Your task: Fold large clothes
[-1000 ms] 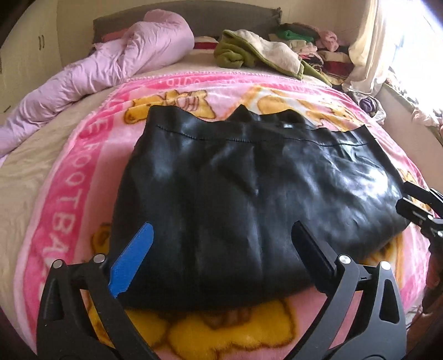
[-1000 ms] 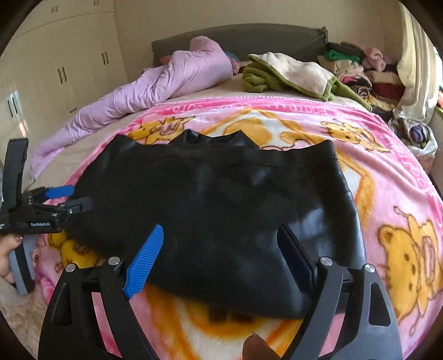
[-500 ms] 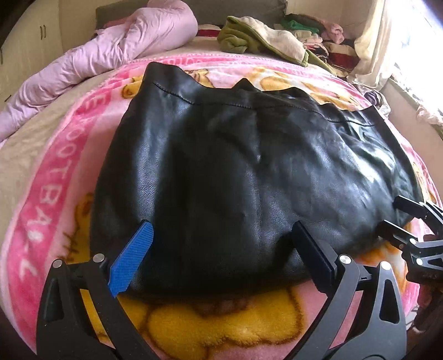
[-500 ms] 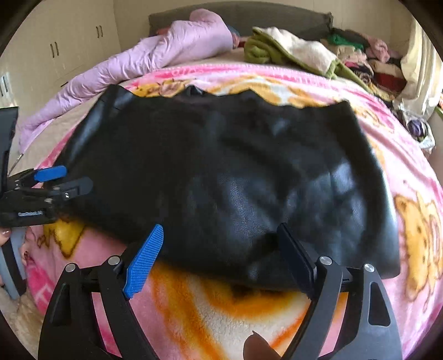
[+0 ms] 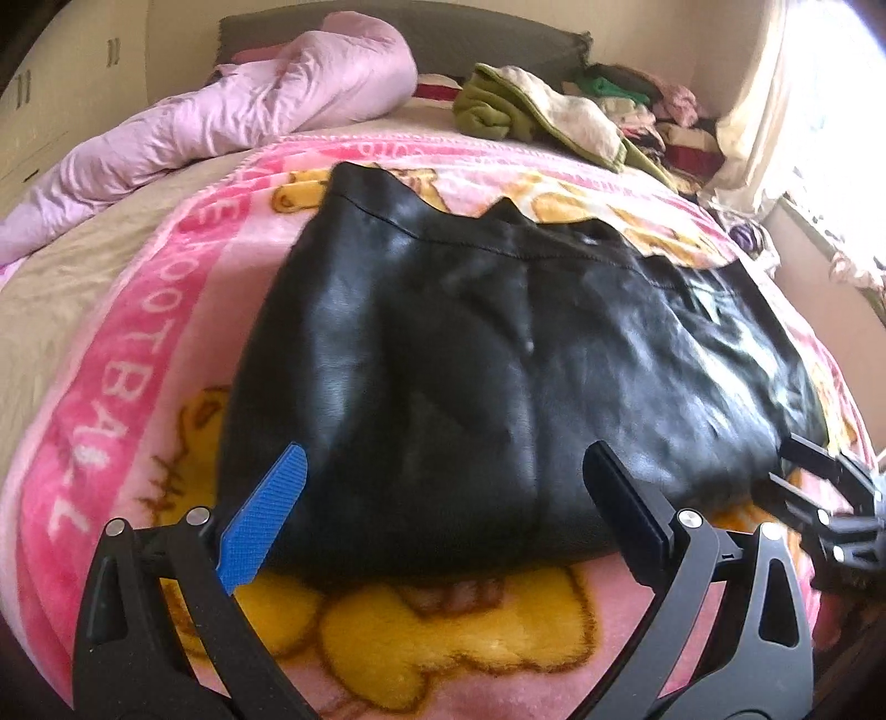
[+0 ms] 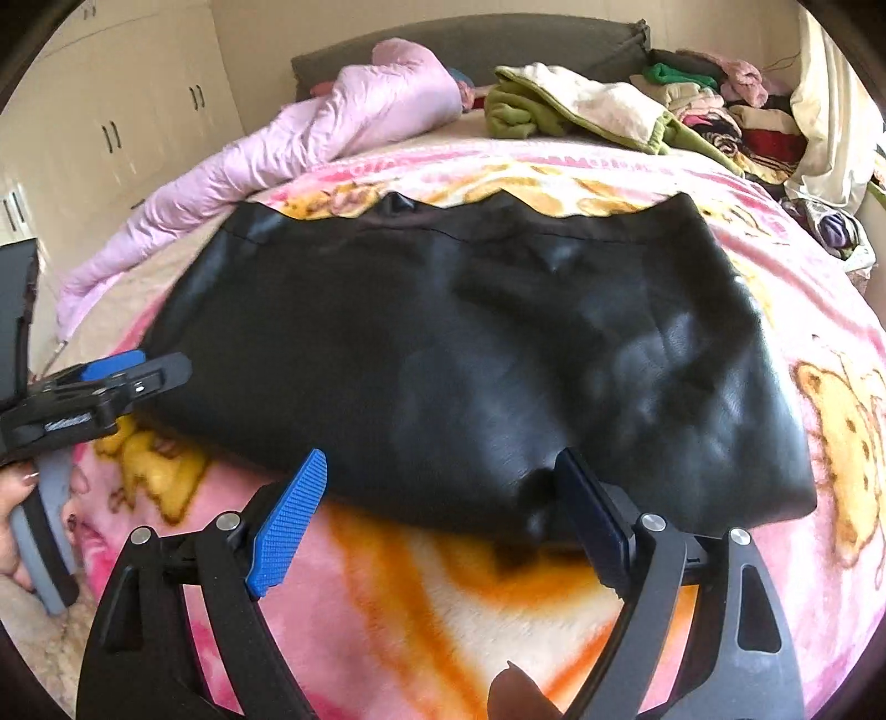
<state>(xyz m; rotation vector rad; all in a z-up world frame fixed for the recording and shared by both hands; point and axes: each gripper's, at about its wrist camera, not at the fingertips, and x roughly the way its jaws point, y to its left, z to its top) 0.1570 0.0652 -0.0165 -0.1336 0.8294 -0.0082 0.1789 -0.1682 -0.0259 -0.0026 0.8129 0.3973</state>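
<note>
You've got a pink cartoon blanket (image 5: 138,354) covering the bed, lilac duvet (image 6: 310,138) bunched far left, green-and-cream throw (image 6: 581,105) by the grey headboard (image 6: 470,41), clothes pile (image 6: 720,111) right, cream wardrobe (image 6: 111,122) left.

black leather-like garment (image 5: 498,376) | apparently folded | flat on pink blanket (image 5: 111,387)

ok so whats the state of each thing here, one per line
black leather garment: folded, lying flat on the blanket
pink cartoon blanket: spread over the bed
lilac quilted coat: crumpled, unfolded
green and cream garment: heaped, unfolded
left tool: open, holding nothing
right tool: open, holding nothing
</note>
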